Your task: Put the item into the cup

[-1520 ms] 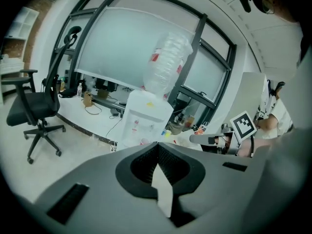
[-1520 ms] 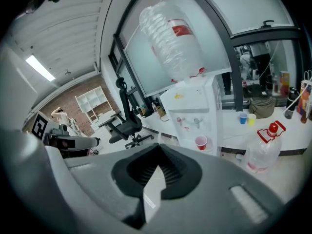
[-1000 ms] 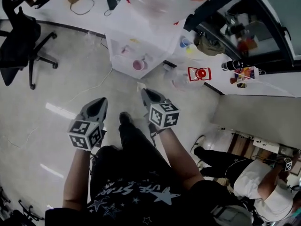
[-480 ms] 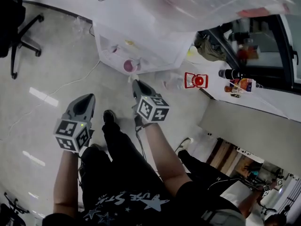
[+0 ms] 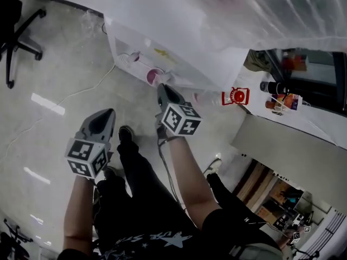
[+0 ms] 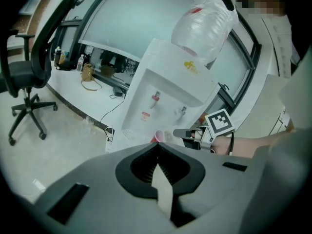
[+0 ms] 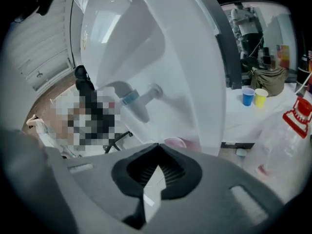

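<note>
Both pairs of jaws are pressed together with nothing between them. The left gripper (image 6: 157,145) hangs over the bare floor (image 5: 54,69), well back from the machine. The right gripper (image 5: 163,87) aims its closed tip at a white water dispenser (image 5: 184,42) and ends just beside the pink cup (image 5: 154,76).

The cup stands upright toward the right end of the dispenser's tray (image 6: 127,131). Its long axis is vertical and its mouth faces up, below the taps (image 7: 141,100). What it holds cannot be made out, and no view shows which object is the item meant for it.

A large clear water jug (image 6: 204,22) sits on top of the dispenser. Past the dispenser's right side, a blue cup (image 7: 247,96) and a yellow cup (image 7: 261,97) stand upright side by side near the edge of a white counter (image 7: 241,122); their contents are out of sight. A clear plastic bottle with a red label (image 5: 236,96) is down near the dispenser's base. A black office chair (image 6: 24,79) stands well apart on the left.
</note>
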Demonstrator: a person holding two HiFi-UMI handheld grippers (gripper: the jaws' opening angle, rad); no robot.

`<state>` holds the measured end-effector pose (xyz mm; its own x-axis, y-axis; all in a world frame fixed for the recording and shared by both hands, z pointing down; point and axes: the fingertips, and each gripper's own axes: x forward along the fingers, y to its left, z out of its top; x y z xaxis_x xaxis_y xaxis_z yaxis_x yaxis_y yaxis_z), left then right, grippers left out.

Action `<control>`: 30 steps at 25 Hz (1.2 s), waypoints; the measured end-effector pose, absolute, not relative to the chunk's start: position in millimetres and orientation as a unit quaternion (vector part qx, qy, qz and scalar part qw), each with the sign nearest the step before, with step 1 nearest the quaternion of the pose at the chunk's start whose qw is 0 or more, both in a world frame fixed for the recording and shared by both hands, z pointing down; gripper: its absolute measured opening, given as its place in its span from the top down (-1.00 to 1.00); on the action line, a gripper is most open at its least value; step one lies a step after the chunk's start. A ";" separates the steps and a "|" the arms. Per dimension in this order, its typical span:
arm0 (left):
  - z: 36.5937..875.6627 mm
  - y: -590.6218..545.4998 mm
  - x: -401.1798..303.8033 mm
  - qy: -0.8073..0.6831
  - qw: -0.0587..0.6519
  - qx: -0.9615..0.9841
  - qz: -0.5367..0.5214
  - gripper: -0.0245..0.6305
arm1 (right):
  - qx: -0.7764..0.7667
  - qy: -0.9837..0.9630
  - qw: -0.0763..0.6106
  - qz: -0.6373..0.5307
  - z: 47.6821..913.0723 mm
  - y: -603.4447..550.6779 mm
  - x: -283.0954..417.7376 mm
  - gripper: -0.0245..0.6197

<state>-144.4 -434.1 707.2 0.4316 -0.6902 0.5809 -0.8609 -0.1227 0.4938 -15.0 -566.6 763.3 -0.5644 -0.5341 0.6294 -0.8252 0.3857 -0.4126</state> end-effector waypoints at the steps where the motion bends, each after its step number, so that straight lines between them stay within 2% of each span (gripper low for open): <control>1: 710.8 -433.4 -145.5 -0.522 0.409 0.741 0.106 0.91 | 0.422 -0.807 0.204 0.359 767.3 -567.8 -16.8 0.92; 12: 724.9 -415.2 -151.4 -0.524 0.426 0.731 0.098 0.91 | 0.447 -0.797 0.232 0.334 787.8 -575.5 -24.3 0.90; 14: 727.1 -413.7 -152.4 -0.522 0.426 0.732 0.098 0.91 | 0.448 -0.794 0.236 0.336 789.4 -576.1 -26.2 0.69; 30: 706.2 -376.6 -158.9 -0.523 0.404 0.746 0.084 0.91 | 0.446 -0.805 0.228 0.319 750.6 -526.4 -25.0 0.69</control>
<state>-158.9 -376.6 706.2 0.4386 -0.7118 0.5486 -0.8481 -0.1259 0.5146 -25.0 -526.4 750.6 -0.4987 -0.5724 0.6509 -0.8628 0.3996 -0.3096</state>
